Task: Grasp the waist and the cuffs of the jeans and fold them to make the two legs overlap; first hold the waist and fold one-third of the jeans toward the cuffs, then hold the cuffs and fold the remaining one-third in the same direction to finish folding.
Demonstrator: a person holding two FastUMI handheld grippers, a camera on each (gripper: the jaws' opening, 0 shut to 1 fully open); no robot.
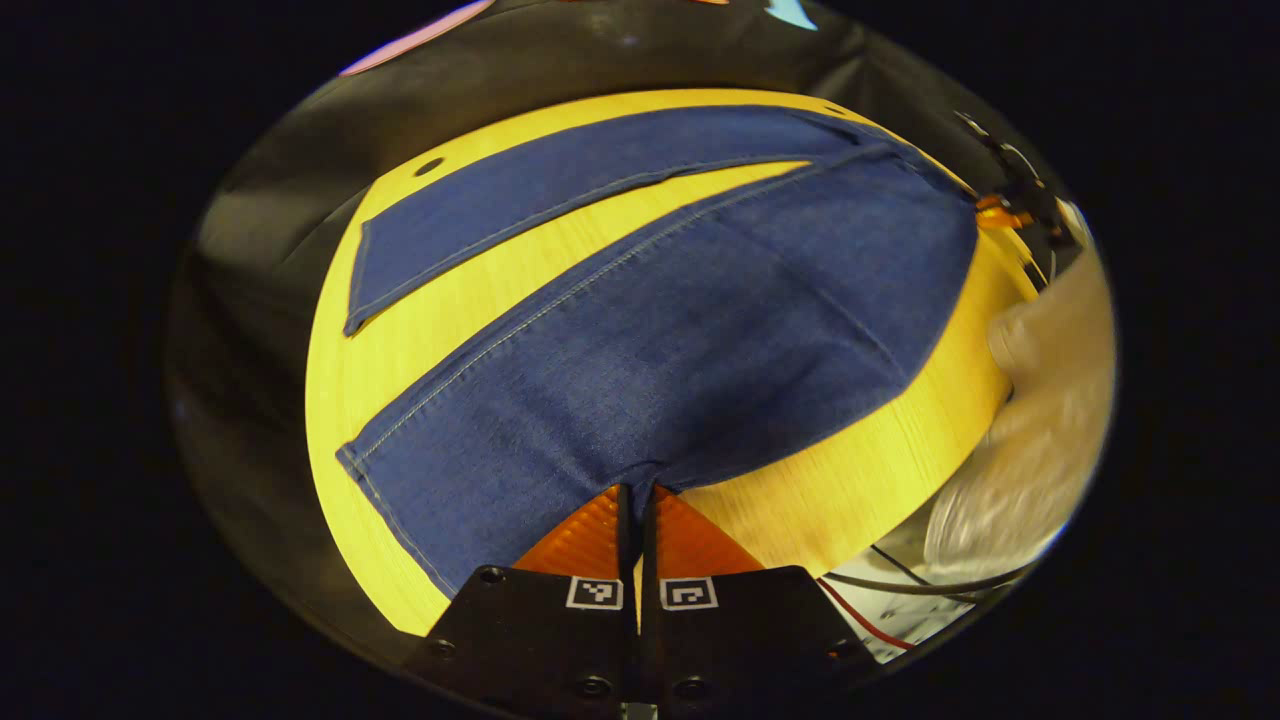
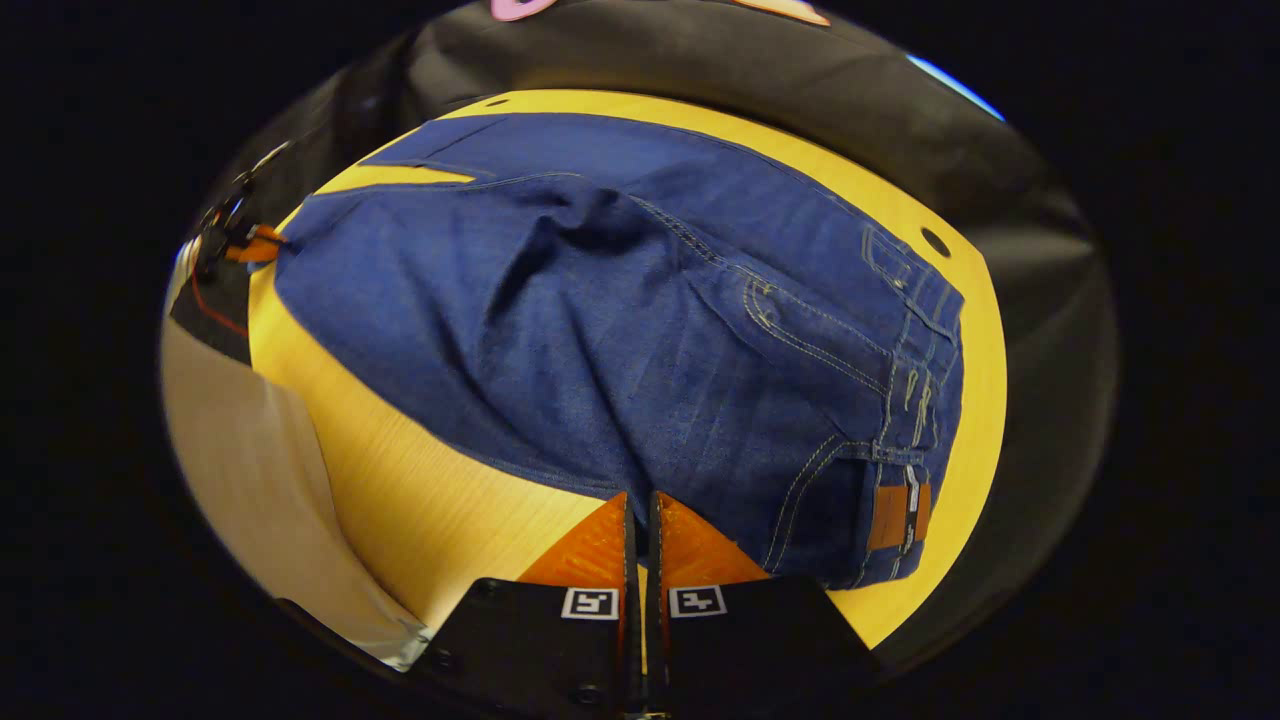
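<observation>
Blue jeans [image 1: 680,340] lie spread on a round yellow wooden table [image 1: 420,330]. Their two legs are apart: the far one [image 1: 560,190] lies flat and the near one is lifted a little along its near edge. My left gripper [image 1: 636,488] is shut on that near edge, and the cloth puckers at its tips. In the right gripper view the waist [image 2: 910,380] with its brown patch [image 2: 896,516] lies to the right. My right gripper [image 2: 640,497] is shut on the near edge of the jeans [image 2: 600,330] close to the seat. Each gripper shows far off in the other's view [image 1: 1000,212] [image 2: 238,245].
The table [image 2: 420,500] has a small hole near its far rim [image 1: 428,166] [image 2: 935,241]. A pale sleeve [image 1: 1050,400] [image 2: 250,450] is at the table's near side. Loose cables [image 1: 900,582] hang below the table edge. Black cloth walls surround the table.
</observation>
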